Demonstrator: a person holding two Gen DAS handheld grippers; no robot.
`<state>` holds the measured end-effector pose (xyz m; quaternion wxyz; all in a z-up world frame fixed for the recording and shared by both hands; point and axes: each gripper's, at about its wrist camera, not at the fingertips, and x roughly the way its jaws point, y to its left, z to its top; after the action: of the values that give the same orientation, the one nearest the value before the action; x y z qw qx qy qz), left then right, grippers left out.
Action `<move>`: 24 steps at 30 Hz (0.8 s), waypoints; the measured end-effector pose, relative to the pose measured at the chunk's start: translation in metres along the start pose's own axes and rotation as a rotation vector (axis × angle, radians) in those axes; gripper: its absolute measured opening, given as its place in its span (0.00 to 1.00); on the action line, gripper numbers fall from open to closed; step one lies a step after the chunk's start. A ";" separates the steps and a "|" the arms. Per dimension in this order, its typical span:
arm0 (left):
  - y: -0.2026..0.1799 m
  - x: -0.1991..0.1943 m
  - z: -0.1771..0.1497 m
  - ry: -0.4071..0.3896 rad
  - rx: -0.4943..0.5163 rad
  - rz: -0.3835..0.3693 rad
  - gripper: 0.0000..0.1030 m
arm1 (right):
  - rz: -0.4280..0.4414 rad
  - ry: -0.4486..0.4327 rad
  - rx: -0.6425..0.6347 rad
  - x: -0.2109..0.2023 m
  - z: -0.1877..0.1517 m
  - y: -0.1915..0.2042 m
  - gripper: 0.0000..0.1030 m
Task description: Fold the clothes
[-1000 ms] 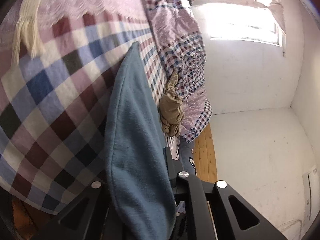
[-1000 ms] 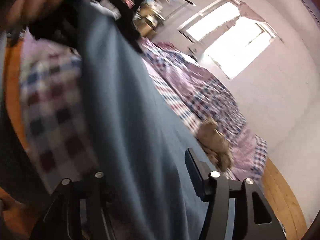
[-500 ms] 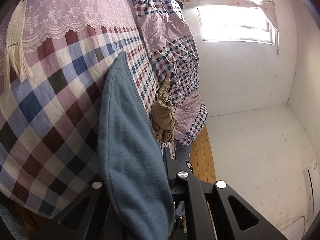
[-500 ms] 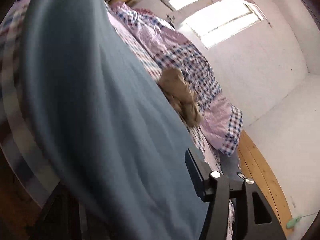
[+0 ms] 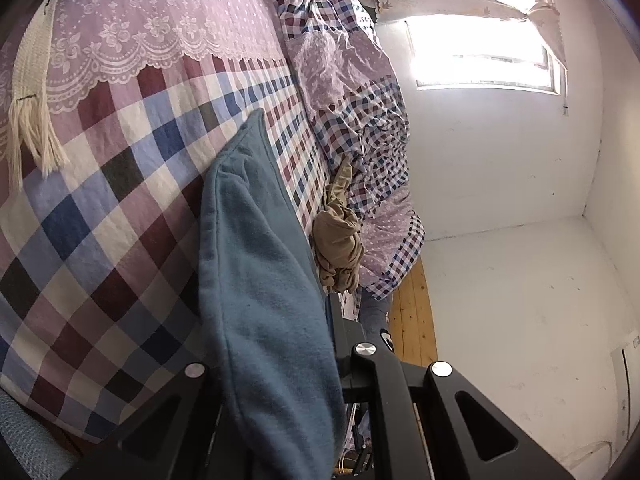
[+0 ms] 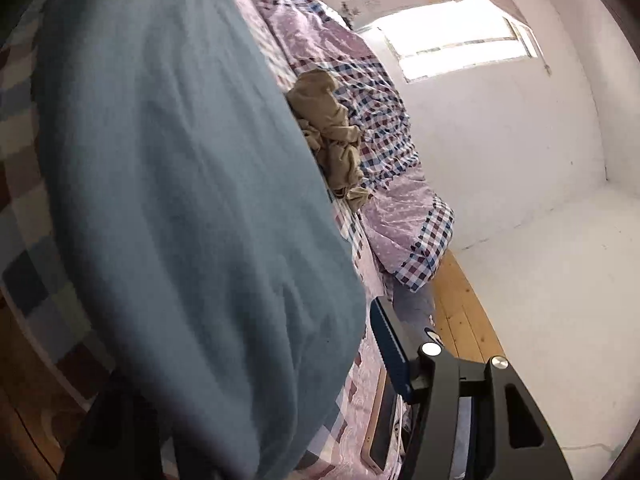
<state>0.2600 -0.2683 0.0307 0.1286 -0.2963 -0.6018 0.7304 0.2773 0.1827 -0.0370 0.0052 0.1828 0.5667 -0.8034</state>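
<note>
The blue garment (image 5: 260, 280) is a soft, fleecy cloth, light and limp by the look of it: it should sag from any pinch, fold where it is bent, and hold no shape of its own. In the left wrist view it runs as a long band from the bottom centre of the frame up to a seamed corner near the middle, lying over the checked bedspread (image 5: 100, 208). The left gripper (image 5: 276, 376) has its jaws pressed together on the near end of the cloth, which drapes over and hides the pinch itself. The seamed edge at the left of the band looks the firmest place to take hold, since the hem gives a thicker grip than the open middle.

In the right wrist view the same garment (image 6: 180, 200) fills the left and centre of the frame. The right gripper (image 6: 256, 368) shows one blue-padded finger (image 6: 390, 350) at lower right standing clear of the cloth; the other finger is buried under the fabric at lower left, so the jaws stand spread with cloth between them, not pinching as far as I can see.

A crumpled tan garment (image 5: 338, 240) lies beyond on the bed, right of centre, against the rumpled checked quilt (image 5: 360, 120). The blue garment's full outline, sleeves and far end are cut off or hidden.
</note>
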 end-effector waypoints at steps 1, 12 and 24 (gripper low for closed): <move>0.001 0.000 0.000 -0.003 -0.003 0.004 0.06 | 0.003 -0.002 -0.014 0.001 -0.001 0.004 0.59; 0.006 0.001 -0.001 -0.019 -0.003 0.050 0.06 | 0.065 -0.005 -0.005 0.001 -0.004 -0.010 0.25; -0.003 0.002 -0.003 -0.024 0.054 0.065 0.06 | 0.164 -0.062 0.177 -0.026 0.010 -0.072 0.07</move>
<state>0.2592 -0.2639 0.0329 0.1056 -0.3035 -0.5735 0.7536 0.2833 0.1940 0.0396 0.0723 0.2035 0.4764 -0.8523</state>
